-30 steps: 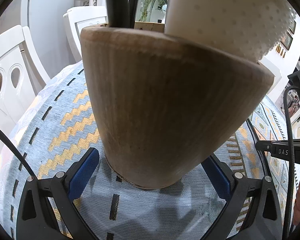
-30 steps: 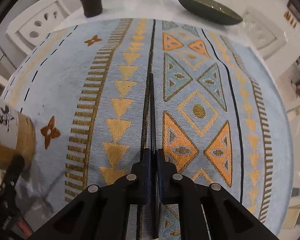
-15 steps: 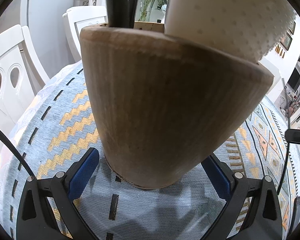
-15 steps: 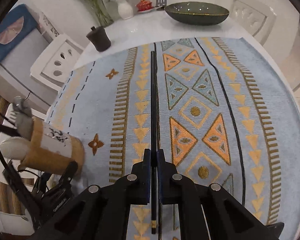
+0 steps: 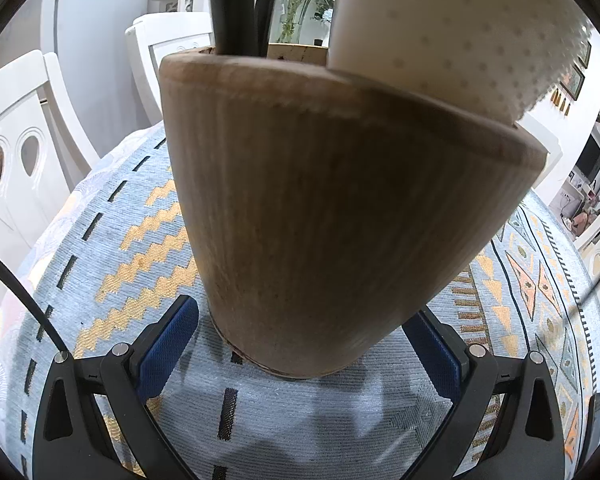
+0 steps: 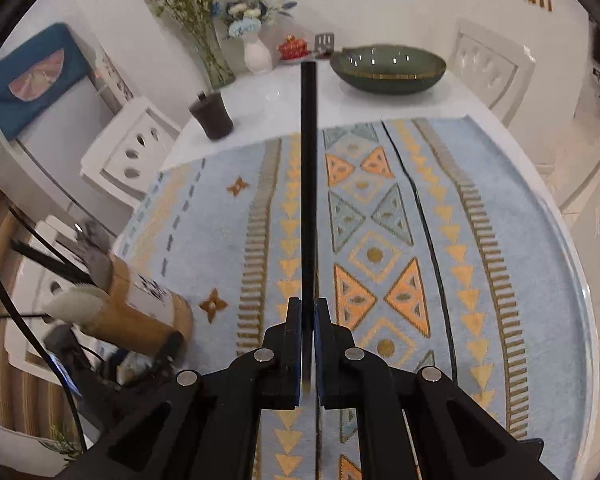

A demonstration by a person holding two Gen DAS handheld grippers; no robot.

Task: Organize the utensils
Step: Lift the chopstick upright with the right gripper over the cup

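The left claw [image 5: 300, 356] is standing spread wide around the base of a wooden utensil holder [image 5: 332, 216], which is filling the middle of the left wrist view; its blue pads [image 5: 166, 344] are sitting at the holder's lower left and lower right, and whether they are pressing on the wood is not clear from this view. The holder is resting on a blue and orange patterned cloth [image 5: 112, 248] covering the tabletop [image 6: 284, 92]. Out of its rim, at the top of the frame, dark handles [image 5: 230, 4] are rising beside a pale dotted utensil [image 5: 452, 24] leaning toward the upper right. In the right wrist view, the right claw [image 6: 308, 320] is clenched on a thin black chopstick [image 6: 309, 184], which is running straight up the centre of the frame, its tip lying across the bare white tabletop in the picture. The holder is appearing there at the lower left, tilted in the picture, with the left claw at its base. Near the top of that frame, a dark green bowl [image 6: 390, 68], a white vase [image 6: 257, 56] with flowers, a small red pot [image 6: 293, 46] and a dark cup [image 6: 213, 116] are sitting on the uncovered part of the tabletop, with white chairs [image 6: 130, 148] standing around it.
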